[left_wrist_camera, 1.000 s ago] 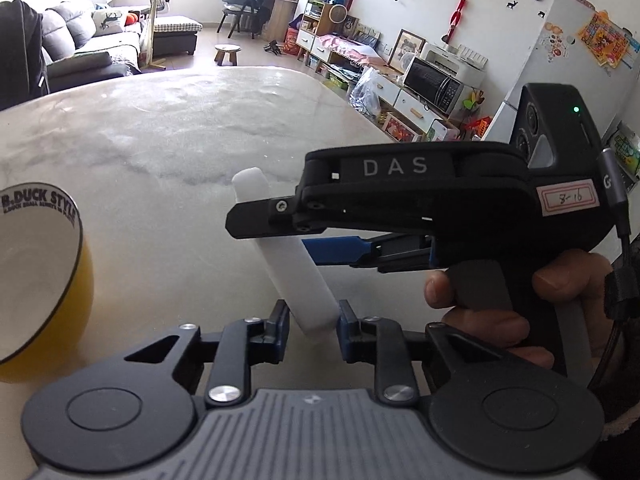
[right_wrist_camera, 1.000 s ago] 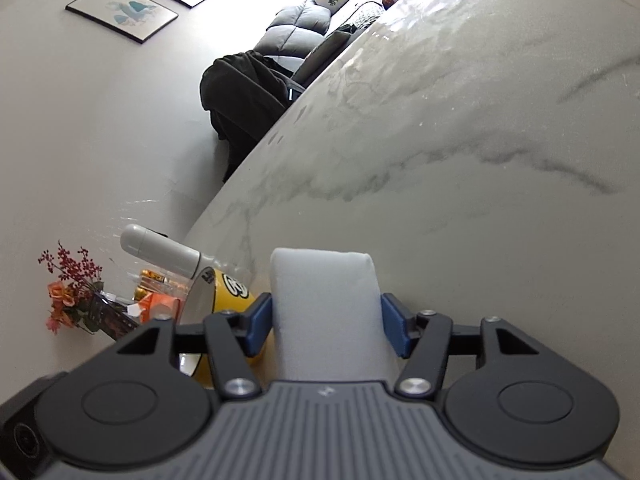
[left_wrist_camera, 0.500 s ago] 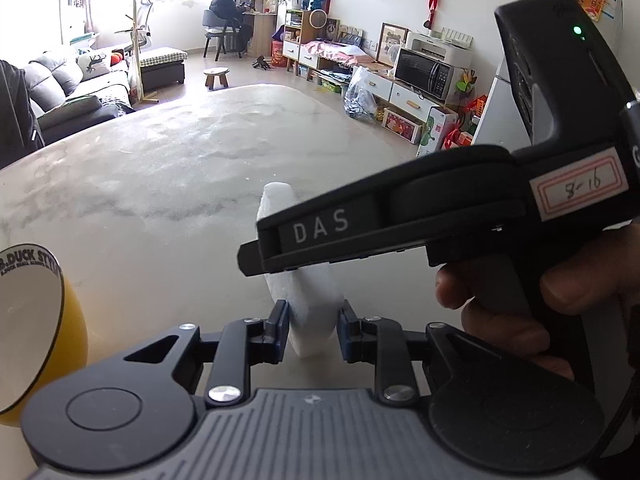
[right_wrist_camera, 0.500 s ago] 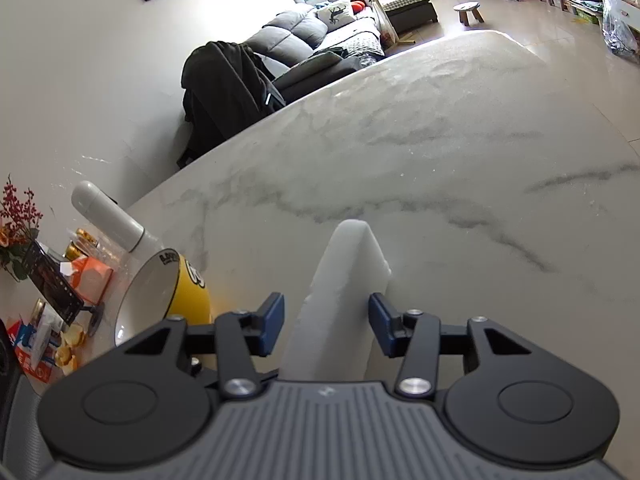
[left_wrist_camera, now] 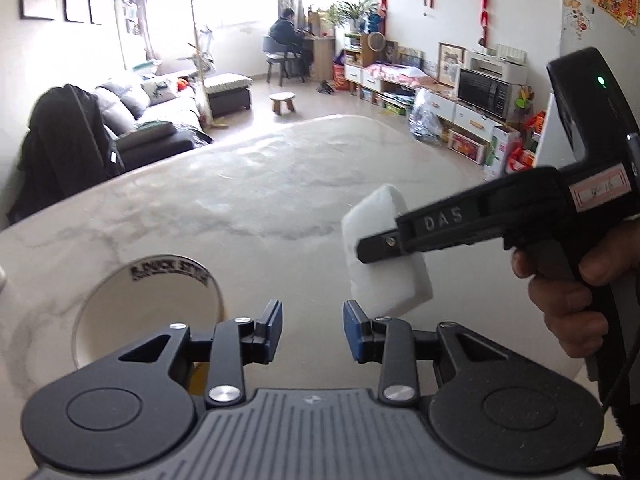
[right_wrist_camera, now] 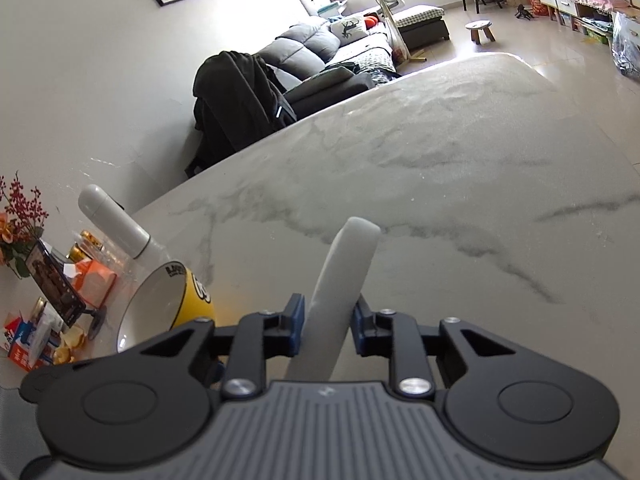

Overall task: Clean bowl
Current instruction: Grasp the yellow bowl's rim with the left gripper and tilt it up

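A: Left wrist view. What does the left claw point(left_wrist_camera: 313, 330) hold?
B: Nothing. Its jaws have just been opening and stand apart with only bare counter point(left_wrist_camera: 248, 208) between them. The bowl point(left_wrist_camera: 146, 312), white inside and yellow outside, lies tilted on the counter just left of the claw, its mouth facing the camera, lettering along its upper rim.

A: And to the right?
B: The right claw point(left_wrist_camera: 370, 246), gripped by a hand point(left_wrist_camera: 576, 304), reaches in from the right. It clamps a white sponge point(left_wrist_camera: 386, 276), which hangs above the counter, just beyond the left claw's right finger and apart from the bowl.

A: Right wrist view. How does the right claw point(right_wrist_camera: 326, 330) stand?
B: Narrow; its jaws have just been closing, and the blue pads point(right_wrist_camera: 294, 326) press the sponge point(right_wrist_camera: 344, 280) edge-on, so it stands up between them. The bowl point(right_wrist_camera: 168, 304) lies lower left on the counter point(right_wrist_camera: 460, 168), near a white bottle point(right_wrist_camera: 116, 224).
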